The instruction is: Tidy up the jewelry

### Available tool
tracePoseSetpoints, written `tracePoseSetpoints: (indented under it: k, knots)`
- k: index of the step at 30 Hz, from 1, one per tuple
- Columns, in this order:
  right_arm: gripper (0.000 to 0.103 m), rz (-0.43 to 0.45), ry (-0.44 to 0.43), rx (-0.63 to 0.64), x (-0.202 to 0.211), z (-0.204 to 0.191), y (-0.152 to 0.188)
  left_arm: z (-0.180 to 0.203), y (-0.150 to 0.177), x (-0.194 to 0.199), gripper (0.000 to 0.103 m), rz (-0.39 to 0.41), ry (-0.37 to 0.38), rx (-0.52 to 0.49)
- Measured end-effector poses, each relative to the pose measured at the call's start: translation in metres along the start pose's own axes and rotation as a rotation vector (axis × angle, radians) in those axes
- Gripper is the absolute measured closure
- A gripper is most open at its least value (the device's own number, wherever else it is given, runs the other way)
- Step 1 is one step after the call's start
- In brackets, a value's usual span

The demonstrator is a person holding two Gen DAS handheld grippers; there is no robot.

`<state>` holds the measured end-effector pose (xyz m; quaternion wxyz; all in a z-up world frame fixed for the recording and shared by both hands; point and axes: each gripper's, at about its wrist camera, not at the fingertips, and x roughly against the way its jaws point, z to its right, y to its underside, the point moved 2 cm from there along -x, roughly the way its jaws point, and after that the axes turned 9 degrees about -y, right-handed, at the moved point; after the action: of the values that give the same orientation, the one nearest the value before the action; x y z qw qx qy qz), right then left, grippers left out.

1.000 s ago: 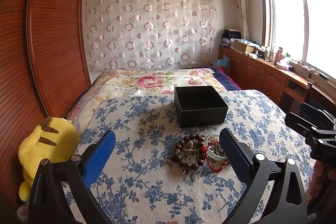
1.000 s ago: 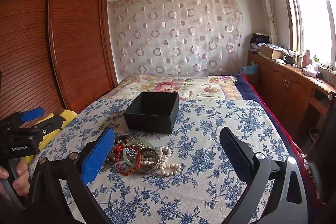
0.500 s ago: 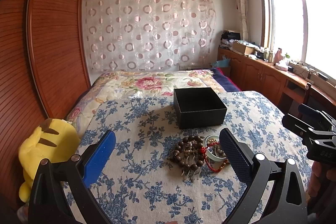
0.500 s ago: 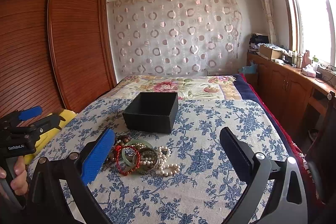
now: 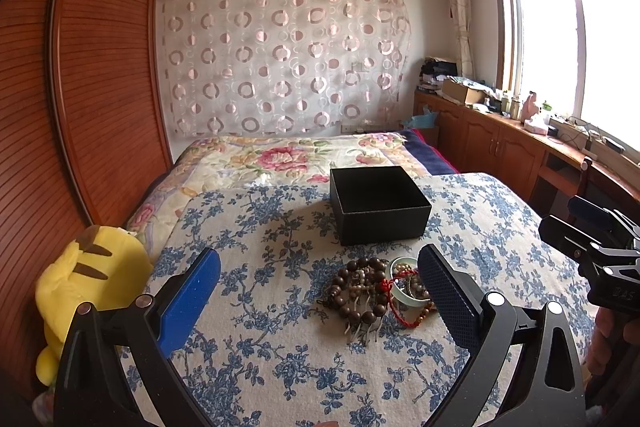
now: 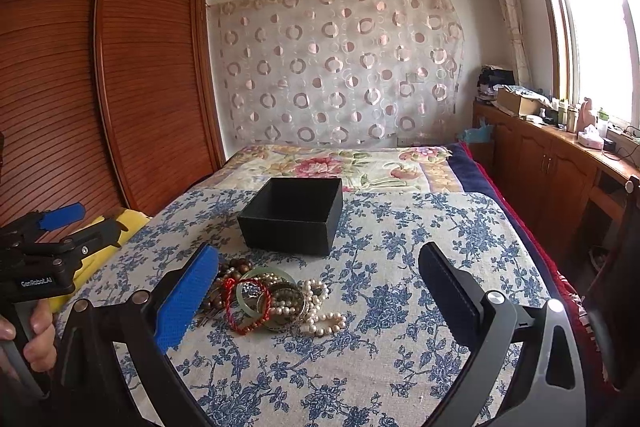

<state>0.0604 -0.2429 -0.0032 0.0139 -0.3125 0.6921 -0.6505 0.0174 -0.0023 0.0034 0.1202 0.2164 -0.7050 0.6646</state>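
A pile of jewelry (image 5: 376, 293) lies on the blue-flowered bedspread (image 5: 260, 347): dark wooden beads, a red cord bracelet, a pale green bangle and a pearl strand (image 6: 320, 311). An open black box (image 5: 378, 207) stands just behind the pile, and it also shows in the right wrist view (image 6: 294, 213). My left gripper (image 5: 318, 297) is open and empty, above the bed in front of the pile. My right gripper (image 6: 318, 291) is open and empty, with the pile near its left finger.
A yellow plush toy (image 5: 84, 291) sits at the bed's left edge by the wooden wardrobe (image 5: 80, 87). A floral quilt (image 5: 288, 159) covers the far bed. Wooden cabinets with clutter (image 5: 500, 131) run under the window on the right.
Both grippers have shifted slightly; the view tilts a little lower over the bed. The jewelry and box have not moved.
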Motion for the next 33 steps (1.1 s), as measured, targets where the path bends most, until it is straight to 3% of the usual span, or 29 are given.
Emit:
tracePoseSetpoints:
  k: [15,28,33]
  knots:
    - [0.002,-0.013,-0.008,-0.005,-0.001,0.001,0.005,0.000,0.003,0.004,0.008,-0.017,0.000,0.000]
    - [0.002,-0.076,-0.039,0.010,-0.022,0.007,0.024,-0.007,0.024,-0.028,0.008,-0.094,0.021,0.009]
    - [0.016,-0.111,-0.061,0.013,-0.030,0.011,0.030,-0.005,0.029,-0.038,0.008,-0.118,0.039,-0.004]
